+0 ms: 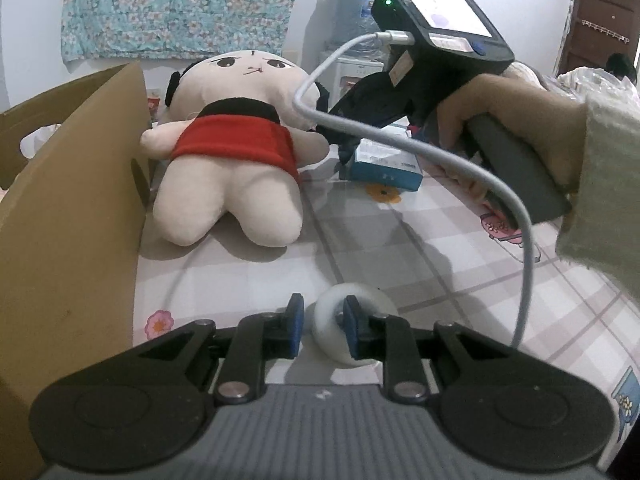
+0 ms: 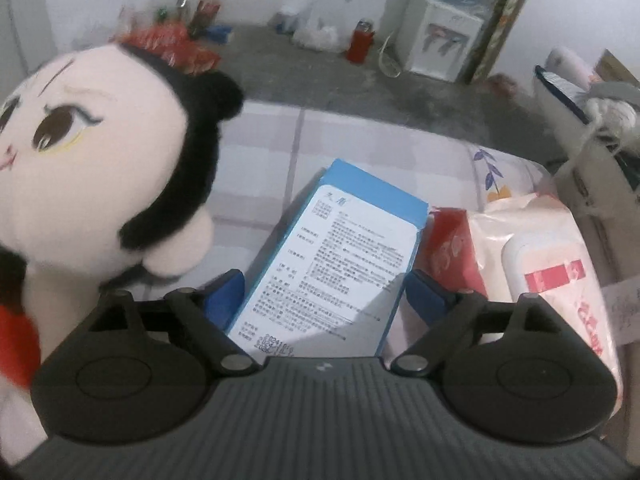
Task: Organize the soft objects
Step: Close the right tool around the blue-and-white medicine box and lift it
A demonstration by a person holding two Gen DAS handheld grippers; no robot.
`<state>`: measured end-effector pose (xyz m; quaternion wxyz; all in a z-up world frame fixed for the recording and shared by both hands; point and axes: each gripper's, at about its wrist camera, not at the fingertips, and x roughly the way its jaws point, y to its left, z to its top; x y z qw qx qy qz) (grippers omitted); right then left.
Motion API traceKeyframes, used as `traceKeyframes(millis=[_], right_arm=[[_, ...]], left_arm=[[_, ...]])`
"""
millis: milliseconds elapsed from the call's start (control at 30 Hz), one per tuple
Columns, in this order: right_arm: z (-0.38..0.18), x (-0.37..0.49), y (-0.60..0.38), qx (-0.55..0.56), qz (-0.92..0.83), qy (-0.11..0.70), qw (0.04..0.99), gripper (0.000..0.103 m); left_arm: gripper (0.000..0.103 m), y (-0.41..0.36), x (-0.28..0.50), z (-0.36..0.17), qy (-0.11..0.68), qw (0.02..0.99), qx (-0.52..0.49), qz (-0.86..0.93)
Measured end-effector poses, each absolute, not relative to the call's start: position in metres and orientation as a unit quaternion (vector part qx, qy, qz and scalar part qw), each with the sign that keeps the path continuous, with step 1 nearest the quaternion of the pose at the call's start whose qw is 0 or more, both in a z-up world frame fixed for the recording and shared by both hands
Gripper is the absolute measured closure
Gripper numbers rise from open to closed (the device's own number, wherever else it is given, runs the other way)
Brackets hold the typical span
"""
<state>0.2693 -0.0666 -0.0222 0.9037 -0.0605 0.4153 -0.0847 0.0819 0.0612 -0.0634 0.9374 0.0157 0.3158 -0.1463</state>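
Note:
A cream plush doll [image 1: 232, 152] in a red skirt lies on the checked cloth beside a cardboard box [image 1: 80, 200]; its head fills the left of the right wrist view [image 2: 80, 160]. My right gripper [image 2: 326, 292] stands wide open astride a blue-and-white carton [image 2: 340, 272], with its pads beside the carton's edges. From the left wrist view, a hand holds that gripper [image 1: 340, 148] down over the carton [image 1: 380, 164]. My left gripper [image 1: 323, 326] shows a narrow gap with nothing pressed between the pads. A white tape roll [image 1: 360, 354] lies at its right fingertip.
A pink wet-wipes pack [image 2: 540, 272] and a red packet [image 2: 448, 248] lie right of the carton. The cardboard box wall rises along the left. A white cable [image 1: 500, 192] loops from the right gripper over the table. A water dispenser [image 2: 444, 40] stands on the floor beyond.

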Motion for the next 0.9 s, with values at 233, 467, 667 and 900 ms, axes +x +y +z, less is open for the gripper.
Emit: traceKeyframes(millis=[233,467,667,900], right_arm=[[-0.018,0.212,-0.085,-0.026,-0.027,0.405,0.913,0.029],[0.008,0.121,-0.127,0.114,0.035,0.361,0.925,0.080],[-0.009,0.102,-0.148,0.169,0.041,0.399,0.900,0.091],[-0.006,0.094,-0.130,0.057,0.072,0.386,0.918,0.053]], left_arm=[[0.086,0.061,0.079,-0.062,0.317,0.937,0.020,-0.144],[0.088,0.059,0.070,-0.060,0.308,0.941,0.026,-0.140],[0.088,0.057,0.065,-0.054,0.308,0.944,0.006,-0.119],[0.087,0.074,0.057,-0.068,0.297,0.948,-0.011,-0.116]])
